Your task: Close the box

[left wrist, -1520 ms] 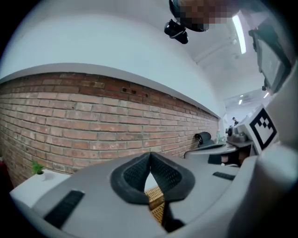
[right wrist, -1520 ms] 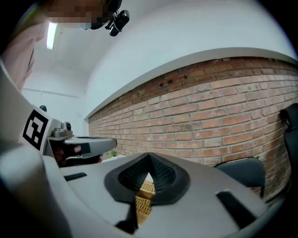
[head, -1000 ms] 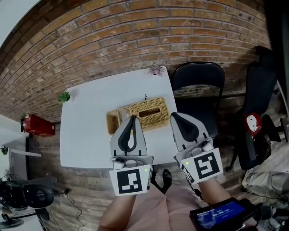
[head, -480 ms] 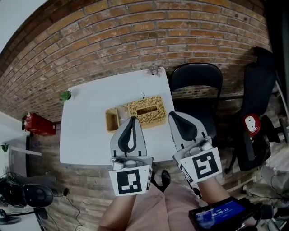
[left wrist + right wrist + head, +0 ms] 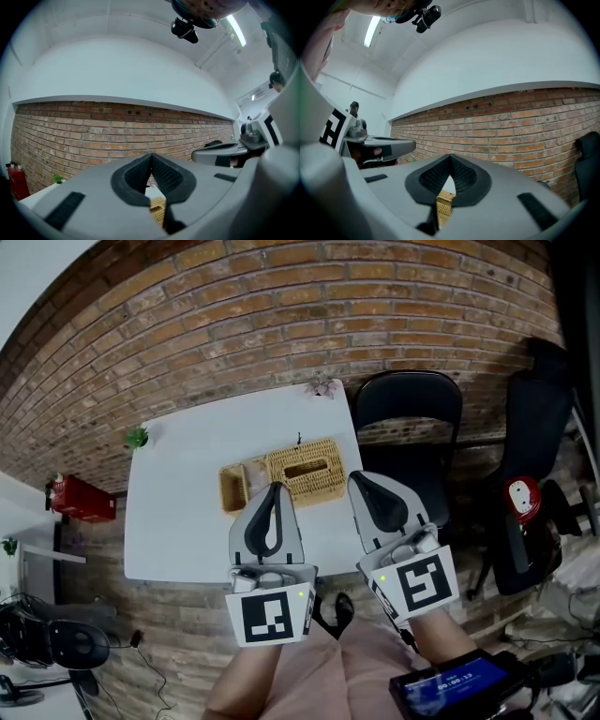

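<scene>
A woven wicker box with a slot in its top lies on the white table. A lighter open section adjoins its left side. My left gripper hovers just in front of the box, jaws together and empty. To its right, my right gripper is held at the box's right end, also shut on nothing. In the left gripper view the shut gripper points level at the brick wall, a bit of wicker box below it. The right gripper view shows its gripper likewise, above the wicker box.
A small green plant sits at the table's far left corner and a pink flower at its far right. A black chair stands right of the table, another seat further right. A brick wall is behind.
Both gripper views now take in more white wall and ceiling above the bricks than before. In the head view the grippers and box sit almost where they were.
</scene>
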